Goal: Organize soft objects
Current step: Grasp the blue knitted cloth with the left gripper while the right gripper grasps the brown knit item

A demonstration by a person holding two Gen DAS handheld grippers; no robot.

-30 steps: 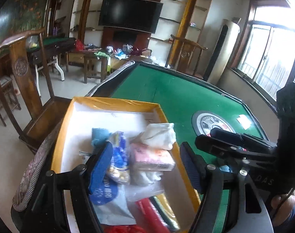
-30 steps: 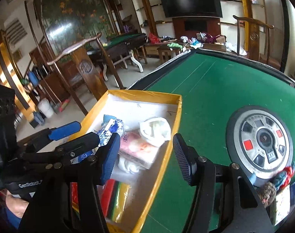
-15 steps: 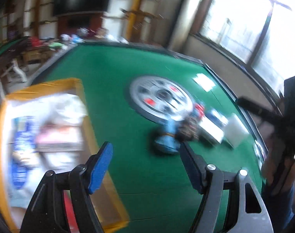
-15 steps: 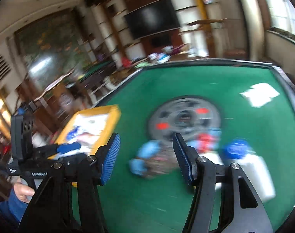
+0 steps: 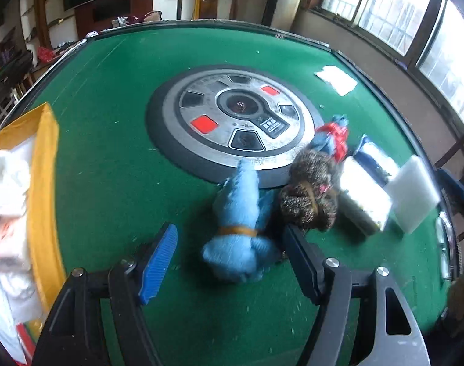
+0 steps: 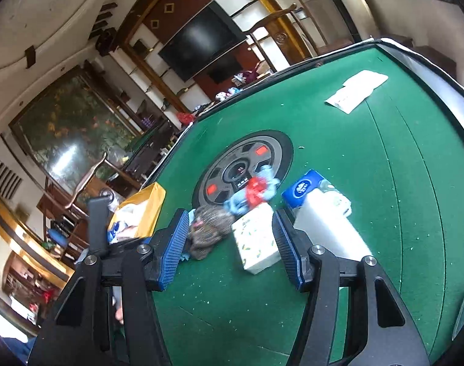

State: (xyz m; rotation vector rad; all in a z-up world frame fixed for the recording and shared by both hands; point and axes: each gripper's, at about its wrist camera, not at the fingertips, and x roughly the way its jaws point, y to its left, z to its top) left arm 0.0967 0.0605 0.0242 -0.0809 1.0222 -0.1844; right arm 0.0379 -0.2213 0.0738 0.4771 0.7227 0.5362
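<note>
My left gripper (image 5: 230, 260) is open, its jaws on either side of a blue plush cloth (image 5: 239, 219) bound with a rubber band on the green table. A brown knitted bundle (image 5: 309, 195) lies right of it, then a white tissue pack (image 5: 361, 198), a white sponge block (image 5: 413, 193) and a red-and-blue cloth (image 5: 332, 138). My right gripper (image 6: 228, 247) is open above the white tissue pack (image 6: 256, 241), with the knitted bundle (image 6: 212, 228) by its left finger. The yellow box (image 5: 44, 183) with soft items is at the left.
A round grey control dial (image 5: 232, 122) sits in the table's middle. A blue-labelled pack (image 6: 303, 187) and white roll (image 6: 326, 225) lie right of the tissue pack. A white paper (image 6: 355, 91) lies near the far edge. Wooden chairs stand beyond the table.
Both grippers have swung from over the yellow box to the pile of soft items right of the dial and moved closer to it. Both stay open and empty.
</note>
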